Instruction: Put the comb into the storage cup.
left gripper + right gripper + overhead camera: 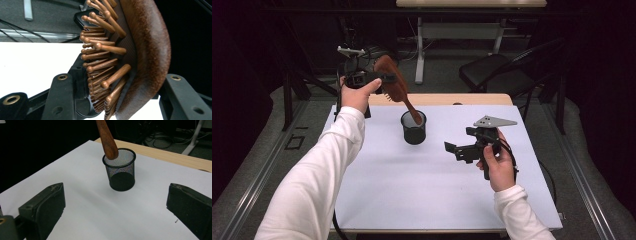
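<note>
Brush (393, 80) clamped by the head in left gripper (384, 77) — handle tip at cup (414, 128) rim; right gripper (452, 148) — jaws apart, holding nothing.

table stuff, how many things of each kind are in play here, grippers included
hairbrush: 1, wooden, held by its head in the left gripper, handle tip at the cup's mouth
mesh cup: 1, black, upright on the white table cover
grippers: 2, the right gripper is open and holds nothing
total: 4
</note>
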Action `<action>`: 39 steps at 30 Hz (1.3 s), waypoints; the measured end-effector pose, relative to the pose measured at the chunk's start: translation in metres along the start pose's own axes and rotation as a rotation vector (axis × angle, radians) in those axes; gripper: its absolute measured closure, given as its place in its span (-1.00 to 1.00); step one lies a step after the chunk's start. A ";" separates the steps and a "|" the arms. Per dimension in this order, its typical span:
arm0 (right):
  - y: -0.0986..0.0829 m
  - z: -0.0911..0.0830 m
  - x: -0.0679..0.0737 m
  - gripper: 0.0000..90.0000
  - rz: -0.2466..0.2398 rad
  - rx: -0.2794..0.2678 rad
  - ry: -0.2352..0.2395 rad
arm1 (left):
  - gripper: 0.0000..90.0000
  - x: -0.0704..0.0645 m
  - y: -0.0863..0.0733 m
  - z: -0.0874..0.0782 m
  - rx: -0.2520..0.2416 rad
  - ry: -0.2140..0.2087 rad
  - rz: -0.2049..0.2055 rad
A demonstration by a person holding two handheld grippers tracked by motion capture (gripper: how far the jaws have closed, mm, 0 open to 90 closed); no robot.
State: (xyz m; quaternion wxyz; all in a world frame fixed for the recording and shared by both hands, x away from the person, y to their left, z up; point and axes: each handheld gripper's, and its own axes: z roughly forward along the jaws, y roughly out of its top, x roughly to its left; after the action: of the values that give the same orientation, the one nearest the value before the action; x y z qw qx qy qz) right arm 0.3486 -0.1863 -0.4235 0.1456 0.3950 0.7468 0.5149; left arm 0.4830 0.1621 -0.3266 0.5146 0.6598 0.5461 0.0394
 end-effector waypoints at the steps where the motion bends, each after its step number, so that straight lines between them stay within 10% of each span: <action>1: 0.000 0.000 0.000 -0.95 0.002 0.001 -0.001 | 0.10 0.001 0.000 0.000 -0.002 -0.001 -0.007; 39: -0.001 -0.021 -0.015 -0.93 0.029 -0.034 -0.024 | 0.10 0.018 -0.009 0.033 -0.060 0.096 -0.041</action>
State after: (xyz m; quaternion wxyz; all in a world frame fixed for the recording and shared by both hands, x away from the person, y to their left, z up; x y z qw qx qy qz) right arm 0.3447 -0.2111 -0.4186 0.1537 0.4091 0.7305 0.5247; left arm 0.5044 0.1540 -0.3572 0.5080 0.6302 0.5821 0.0769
